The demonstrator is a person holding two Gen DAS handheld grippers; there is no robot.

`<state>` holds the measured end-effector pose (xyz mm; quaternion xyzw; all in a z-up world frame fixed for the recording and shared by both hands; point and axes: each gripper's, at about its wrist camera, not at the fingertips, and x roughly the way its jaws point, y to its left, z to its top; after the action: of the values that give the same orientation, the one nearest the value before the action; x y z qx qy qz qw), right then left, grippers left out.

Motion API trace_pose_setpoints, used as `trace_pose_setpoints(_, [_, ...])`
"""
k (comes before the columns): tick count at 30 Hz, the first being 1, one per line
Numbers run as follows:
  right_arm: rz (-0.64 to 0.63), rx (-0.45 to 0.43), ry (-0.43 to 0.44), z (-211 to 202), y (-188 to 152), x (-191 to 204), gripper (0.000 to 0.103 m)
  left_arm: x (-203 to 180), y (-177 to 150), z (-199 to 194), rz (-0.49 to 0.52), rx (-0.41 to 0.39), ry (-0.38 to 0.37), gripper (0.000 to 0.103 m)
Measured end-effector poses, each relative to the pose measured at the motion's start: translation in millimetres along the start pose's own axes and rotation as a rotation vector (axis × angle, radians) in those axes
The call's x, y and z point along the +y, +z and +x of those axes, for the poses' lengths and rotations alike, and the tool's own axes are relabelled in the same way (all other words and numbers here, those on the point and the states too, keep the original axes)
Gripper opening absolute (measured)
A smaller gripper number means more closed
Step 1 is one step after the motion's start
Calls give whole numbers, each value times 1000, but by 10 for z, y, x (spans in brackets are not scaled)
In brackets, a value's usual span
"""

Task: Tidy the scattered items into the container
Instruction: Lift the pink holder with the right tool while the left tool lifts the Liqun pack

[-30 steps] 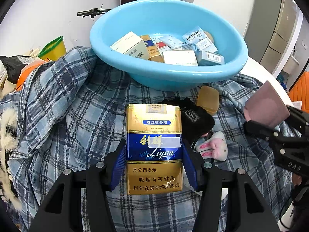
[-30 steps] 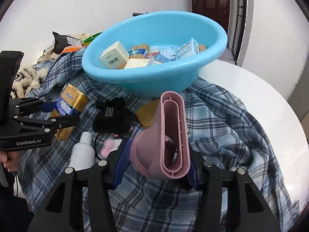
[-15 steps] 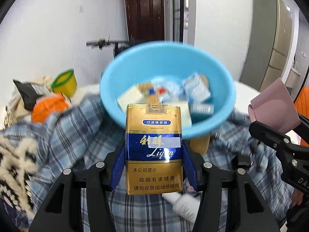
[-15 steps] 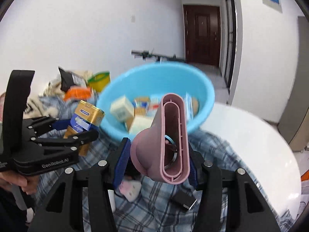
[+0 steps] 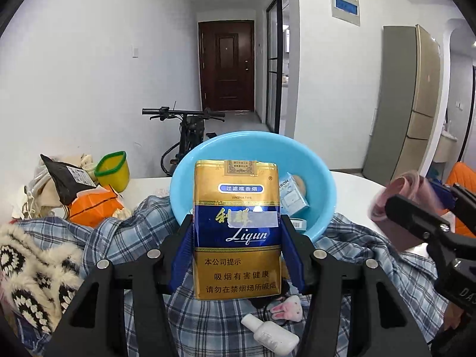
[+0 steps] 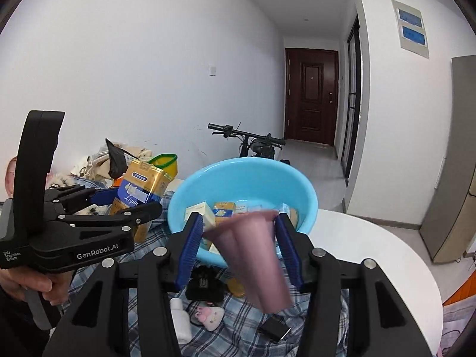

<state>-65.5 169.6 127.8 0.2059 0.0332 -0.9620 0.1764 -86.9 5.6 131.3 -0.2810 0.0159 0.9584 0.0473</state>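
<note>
My left gripper (image 5: 236,220) is shut on a gold and blue cigarette pack (image 5: 238,178), held upright in front of the light blue basin (image 5: 321,184). The basin holds several small boxes. In the right wrist view my right gripper (image 6: 239,218) has a pink case (image 6: 255,261) between its blue pads. The case is blurred and hangs tilted downward while the jaws are closing on it. The basin (image 6: 238,178) stands just beyond it. The left gripper (image 6: 132,199) with the pack (image 6: 142,184) is to the left, and the right gripper (image 5: 421,196) shows at the right edge of the left wrist view.
Loose on the plaid cloth (image 5: 142,229) lie a white bottle (image 5: 270,334), a pink bunny trinket (image 5: 285,312), a black pouch (image 6: 205,285) and an amber piece (image 6: 236,287). A yellow tub (image 5: 114,169), an orange packet (image 5: 95,205) and a furry throw (image 5: 29,267) sit at left. The white table (image 6: 372,253) extends right.
Both grippers have risen and tilted up, so the basin now sits lower and smaller in view. The pink case has swung from upright to hanging tilted between the right pads.
</note>
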Motion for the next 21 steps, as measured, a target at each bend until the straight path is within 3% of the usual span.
trace_pose_setpoints(1, [-2, 0, 5, -3, 3, 12, 28, -1, -6, -18, 4, -2, 2, 56])
trace_pose_setpoints(8, [-36, 12, -21, 34, -7, 50, 28, -13, -36, -43, 7, 3, 16, 56])
trace_pose_setpoints(14, [-29, 166, 10, 305, -415, -62, 28, 48, -159, 85, 0, 45, 26, 56])
trace_pose_setpoints(17, [-22, 278, 66, 502, -771, -55, 28, 108, -319, 241, -15, 104, 30, 56])
trace_pose_setpoints(21, [-29, 400, 233, 576, -1255, 62, 28, 161, -509, 402, -30, 182, 19, 56])
